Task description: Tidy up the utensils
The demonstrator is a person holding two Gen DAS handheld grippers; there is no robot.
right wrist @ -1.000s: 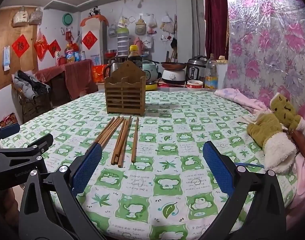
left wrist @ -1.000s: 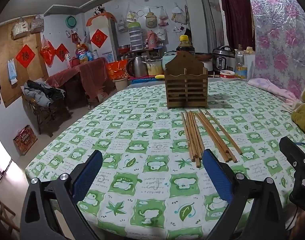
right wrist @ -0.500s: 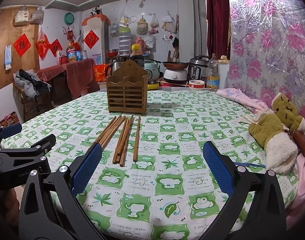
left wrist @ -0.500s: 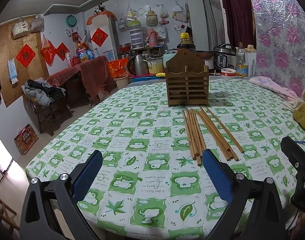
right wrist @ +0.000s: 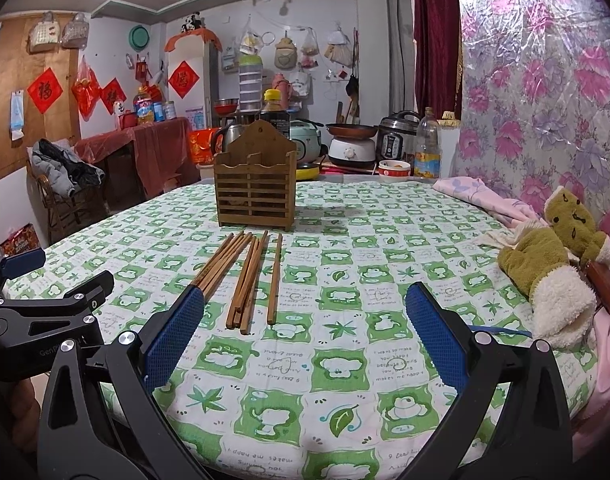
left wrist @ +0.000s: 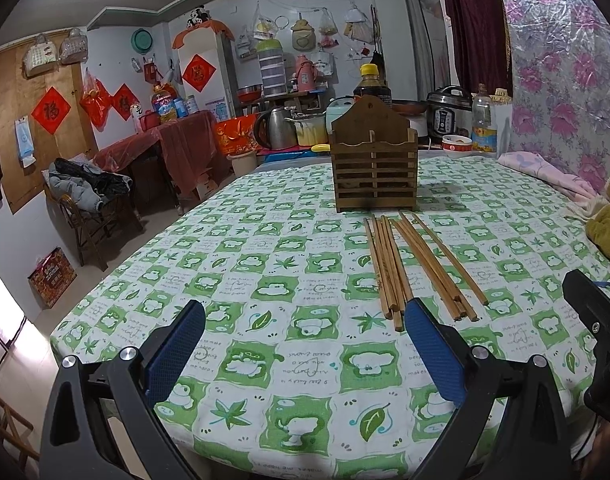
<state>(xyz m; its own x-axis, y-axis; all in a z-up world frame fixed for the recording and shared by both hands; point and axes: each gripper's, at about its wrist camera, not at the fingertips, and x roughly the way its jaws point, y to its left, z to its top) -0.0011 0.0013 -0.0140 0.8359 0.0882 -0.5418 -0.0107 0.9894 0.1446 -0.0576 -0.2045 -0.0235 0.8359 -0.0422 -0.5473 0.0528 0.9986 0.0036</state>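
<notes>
— Chopsticks [left wrist: 415, 266], location?
— Loose bundle, lay flat on the green-checked tablecloth [left wrist: 289, 360], just in front of the slatted wooden holder [left wrist: 373, 168], which stood upright.
— Left gripper [left wrist: 305, 354]?
— Fingers spread wide, nothing held, near the chopsticks' near ends.
— Right gripper [right wrist: 305, 338]?
— Likewise gaped wide, empty. Plush toy [right wrist: 553, 264] lay at the table's right edge.

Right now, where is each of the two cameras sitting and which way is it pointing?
Left wrist: on the left gripper, low over the table's near edge, facing the wooden holder across the chopsticks; its own open fingers show, plus the right gripper at the right edge.
Right wrist: on the right gripper, facing the same way; its open fingers show, with the left gripper at the left edge.
Shared: holder, chopsticks, green tablecloth, kitchen clutter behind.
</notes>
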